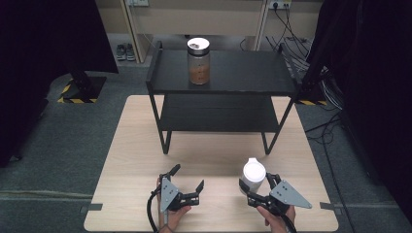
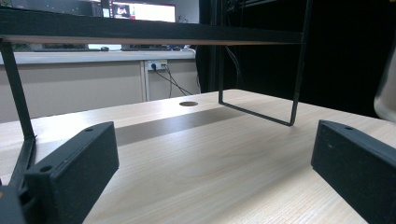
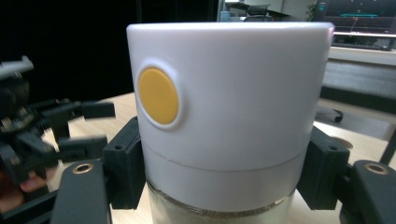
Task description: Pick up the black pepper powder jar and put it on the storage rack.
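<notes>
Two jars, two grippers counted; one jar (image 1: 198, 60) stands on the shelf (image 1: 243, 73).
The white-lidded jar (image 1: 253, 176) is clamped by the right gripper (image 1: 256, 185) near the table's (image 1: 136, 145) front edge; its yellow button (image 3: 158, 96) is seen from the right gripper view. Left gripper (image 1: 187, 178) jaws are held apart.

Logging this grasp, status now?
Right tongs shut on white-lidded glass jar. Left tongs open, empty. Black two-tier shelf ahead, path unobstructed.

Dim room, soft blur, dark edges

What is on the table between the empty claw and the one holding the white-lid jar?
Nothing: in the high view, bare table lies between the left gripper and the right gripper holding the jar.
</notes>
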Demonstrator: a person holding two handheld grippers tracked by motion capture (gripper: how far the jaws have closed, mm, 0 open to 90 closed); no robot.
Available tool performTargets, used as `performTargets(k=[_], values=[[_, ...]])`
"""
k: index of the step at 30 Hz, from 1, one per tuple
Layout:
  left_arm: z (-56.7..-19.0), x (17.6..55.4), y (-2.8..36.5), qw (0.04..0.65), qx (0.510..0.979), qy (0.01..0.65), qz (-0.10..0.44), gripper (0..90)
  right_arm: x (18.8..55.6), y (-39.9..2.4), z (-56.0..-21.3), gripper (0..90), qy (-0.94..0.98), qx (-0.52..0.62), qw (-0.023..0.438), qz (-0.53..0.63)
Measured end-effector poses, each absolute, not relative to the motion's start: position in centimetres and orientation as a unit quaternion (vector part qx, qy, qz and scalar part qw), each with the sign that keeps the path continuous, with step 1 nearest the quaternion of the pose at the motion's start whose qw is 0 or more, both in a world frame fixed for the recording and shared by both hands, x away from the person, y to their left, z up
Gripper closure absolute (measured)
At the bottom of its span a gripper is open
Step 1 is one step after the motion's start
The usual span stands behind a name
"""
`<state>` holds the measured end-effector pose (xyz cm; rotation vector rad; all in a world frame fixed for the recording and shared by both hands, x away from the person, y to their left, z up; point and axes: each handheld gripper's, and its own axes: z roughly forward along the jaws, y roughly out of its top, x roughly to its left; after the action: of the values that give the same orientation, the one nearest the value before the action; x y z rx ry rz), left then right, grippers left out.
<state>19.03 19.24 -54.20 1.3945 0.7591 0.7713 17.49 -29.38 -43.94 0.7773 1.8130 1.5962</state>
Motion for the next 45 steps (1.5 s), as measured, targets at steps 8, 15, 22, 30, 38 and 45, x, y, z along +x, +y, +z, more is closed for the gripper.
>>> performTargets(k=[8, 15, 22, 30, 38, 45], values=[[-54.2, 19.0, 19.2, 0.635, 0.610, 0.332, 0.337, 0.1, 18.2, -29.5, -40.4, 30.9, 0.678, 0.277, 0.296, 0.613], [-54.2, 19.0, 19.2, 0.635, 0.610, 0.332, 0.337, 0.1, 18.9, -29.4, -37.6, 31.0, 0.679, 0.264, 0.302, 0.615], [-54.2, 19.0, 19.2, 0.635, 0.610, 0.332, 0.337, 0.2, 19.9, -29.1, -35.4, 30.9, 0.679, 0.257, 0.305, 0.616], [-54.2, 19.0, 19.2, 0.635, 0.610, 0.332, 0.337, 0.2, 21.0, -28.6, -32.9, 30.9, 0.680, 0.243, 0.303, 0.622], [-54.2, 19.0, 19.2, 0.635, 0.610, 0.333, 0.337, 0.2, 22.5, -28.1, -30.0, 30.9, 0.678, 0.239, 0.297, 0.629], [-54.2, 19.0, 19.2, 0.635, 0.610, 0.332, 0.337, 0.2, 23.9, -27.3, -27.3, 31.0, 0.674, 0.233, 0.299, 0.634]])
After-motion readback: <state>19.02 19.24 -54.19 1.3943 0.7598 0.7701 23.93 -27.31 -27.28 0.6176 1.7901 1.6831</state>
